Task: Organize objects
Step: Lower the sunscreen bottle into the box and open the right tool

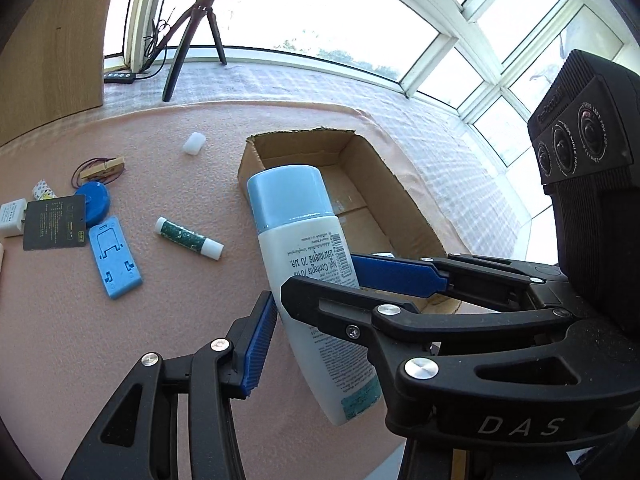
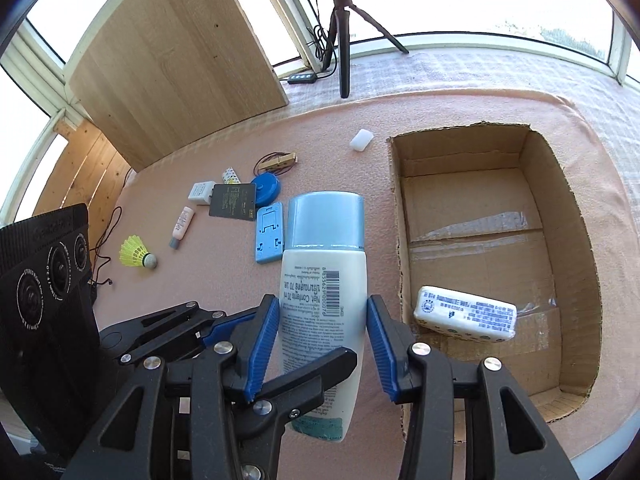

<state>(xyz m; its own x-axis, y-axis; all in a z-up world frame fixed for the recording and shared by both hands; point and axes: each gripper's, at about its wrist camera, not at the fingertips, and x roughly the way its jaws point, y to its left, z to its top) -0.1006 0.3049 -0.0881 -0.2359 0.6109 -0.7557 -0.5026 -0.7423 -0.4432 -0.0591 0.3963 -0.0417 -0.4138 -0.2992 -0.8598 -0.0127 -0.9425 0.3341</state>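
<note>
A white bottle with a light blue cap (image 1: 304, 264) is held above the pink mat, beside the open cardboard box (image 1: 404, 200). In the right wrist view my right gripper (image 2: 322, 338) is shut on the bottle (image 2: 324, 280), blue pads on both its sides. My left gripper (image 1: 276, 316) is also around the bottle; the right gripper's blue finger (image 1: 396, 272) crosses in front. The left gripper's black finger (image 2: 312, 380) shows across the bottle in the right view. Whether the left pads press the bottle is unclear. A white wrapped pack (image 2: 466, 312) lies in the box (image 2: 560, 184).
On the mat lie a green glue stick (image 1: 188, 238), blue phone stand (image 1: 114, 256), blue round lid (image 1: 94, 198), black card (image 1: 54, 222), clothespin (image 1: 102, 168), white cap (image 1: 194, 143), shuttlecock (image 2: 138, 258) and small tube (image 2: 182, 226). A tripod (image 2: 340, 28) and wooden board (image 2: 176, 60) stand behind.
</note>
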